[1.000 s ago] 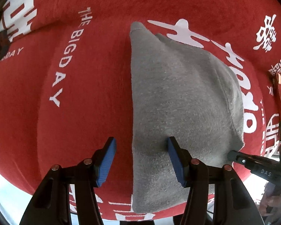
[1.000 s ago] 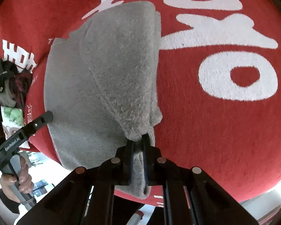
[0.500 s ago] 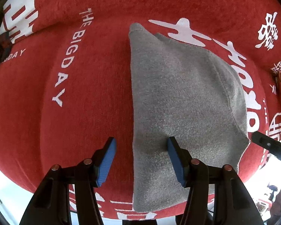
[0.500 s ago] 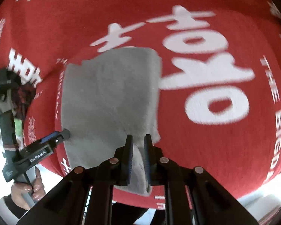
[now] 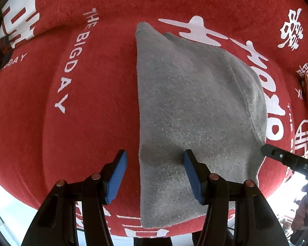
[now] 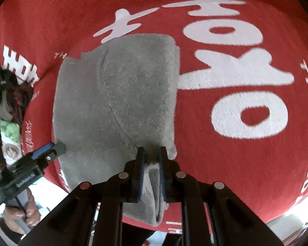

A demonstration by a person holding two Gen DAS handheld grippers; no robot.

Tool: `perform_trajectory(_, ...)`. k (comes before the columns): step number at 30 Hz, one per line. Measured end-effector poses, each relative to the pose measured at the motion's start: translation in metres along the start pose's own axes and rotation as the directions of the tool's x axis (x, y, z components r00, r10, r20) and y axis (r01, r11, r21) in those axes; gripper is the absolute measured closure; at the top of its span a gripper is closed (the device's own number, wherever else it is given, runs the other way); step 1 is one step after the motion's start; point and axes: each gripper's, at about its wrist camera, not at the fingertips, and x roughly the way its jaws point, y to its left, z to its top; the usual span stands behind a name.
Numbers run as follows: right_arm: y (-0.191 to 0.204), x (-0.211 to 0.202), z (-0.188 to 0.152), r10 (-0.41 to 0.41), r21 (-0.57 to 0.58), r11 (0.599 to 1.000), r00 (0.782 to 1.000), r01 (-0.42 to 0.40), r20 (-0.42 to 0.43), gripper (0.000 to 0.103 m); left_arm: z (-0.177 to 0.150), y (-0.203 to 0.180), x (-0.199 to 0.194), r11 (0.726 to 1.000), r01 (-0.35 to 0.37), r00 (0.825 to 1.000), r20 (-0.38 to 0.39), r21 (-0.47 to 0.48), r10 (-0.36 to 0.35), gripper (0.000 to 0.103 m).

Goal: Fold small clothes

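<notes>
Red plush cloth (image 5: 88, 94) with white lettering, "THE BIG DAY" among it, covers the whole tabletop under both cameras.

Item one: grey fleece garment (image 5: 195, 106), small, folded over into a narrow upright panel with one straight edge on its left in the left wrist view. It lies flat on the red cloth, a curved seam running down its right part.

Item two: left tool (image 5: 154, 174), pointing straight down, blue pads spread wide. One pad stands over bare red cloth, the other over the grey fleece; the garment's straight edge runs between them, neither pad pressing on it.

Item three: right tool (image 6: 152, 172), at the garment's near corner, jaws just been opening. A narrow gap shows between the pads, with a grey fold of the garment lying in that gap, no longer pinched.

Item four: a hand (image 6: 20, 215) at the lower left of the right wrist view, gripping the left tool's handle.

Item five: dark crumpled clothing (image 6: 6, 86) at the left edge, off the red cloth.
</notes>
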Motion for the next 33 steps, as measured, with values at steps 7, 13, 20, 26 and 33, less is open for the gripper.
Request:
perform_trajectory(7,-0.011,-0.006,-0.014,0.015,0.044,0.999,1.0,-0.015,-0.011,0.064,-0.002,-0.001,0.0,1.0,0.001,1.0,-0.005,0.001,-0.001,0.045)
perform_trajectory(13,-0.013,-0.008,-0.022,0.021,0.063,0.998,1.0,-0.02,-0.019,0.063,-0.006,-0.003,0.0,1.0,-0.002,1.0,-0.016,0.005,0.002,0.045)
perform_trajectory(20,-0.009,-0.009,-0.024,0.025,0.061,0.998,1.0,-0.024,-0.016,0.057,-0.01,-0.004,-0.001,1.0,-0.016,0.999,-0.032,0.006,0.016,0.022)
perform_trajectory(26,-0.007,-0.01,-0.026,0.022,0.059,0.998,1.0,-0.02,-0.022,0.057,-0.013,-0.004,-0.001,1.0,-0.017,0.999,-0.044,-0.001,0.017,0.022)
perform_trajectory(33,-0.001,-0.016,-0.028,0.016,0.053,0.998,1.0,-0.014,-0.027,0.047,-0.015,0.002,-0.012,0.999,0.017,0.999,-0.039,-0.046,-0.019,0.022)
